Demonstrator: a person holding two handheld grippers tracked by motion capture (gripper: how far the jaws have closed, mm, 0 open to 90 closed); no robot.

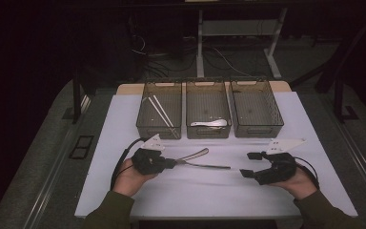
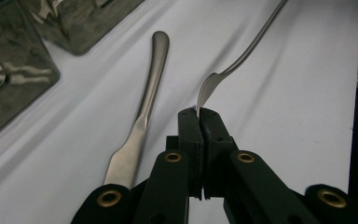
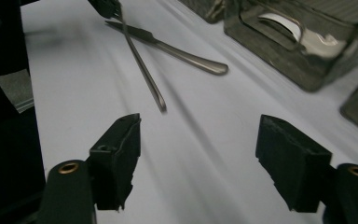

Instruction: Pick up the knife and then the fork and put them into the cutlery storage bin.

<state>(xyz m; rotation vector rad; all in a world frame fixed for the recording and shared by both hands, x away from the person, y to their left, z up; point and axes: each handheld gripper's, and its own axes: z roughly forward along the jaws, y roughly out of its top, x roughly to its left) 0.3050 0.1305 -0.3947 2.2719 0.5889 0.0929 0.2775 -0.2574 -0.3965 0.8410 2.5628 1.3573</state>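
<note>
Item 1, fork (image 2: 242,56): I hold it by the very tip of its head in the left gripper (image 2: 199,112), whose jaws are pressed together on it. Its handle runs away from the gripper, just above the white table sheet (image 1: 195,191), toward the right gripper.

Item 2, knife (image 2: 142,121): lies flat on the sheet just beside the fork, its handle angling away from the fork's handle toward the bins.

Item 3, right gripper (image 3: 198,140): jaws wide apart, holding nothing, just beyond the fork's handle end.

Item 4, three mesh bins beyond the fork: left bin (image 1: 159,110) holds chopsticks (image 1: 161,110); middle bin (image 1: 208,109) holds a white spoon (image 1: 210,123); right bin (image 1: 256,109) looks empty.

Risk, my judgement: the hold is only on the edge of the fork's head, with the long handle hanging out unsupported. It could pivot or slip from the jaws when I lift or swing it, and might drop onto the knife or catch a bin rim.
</note>
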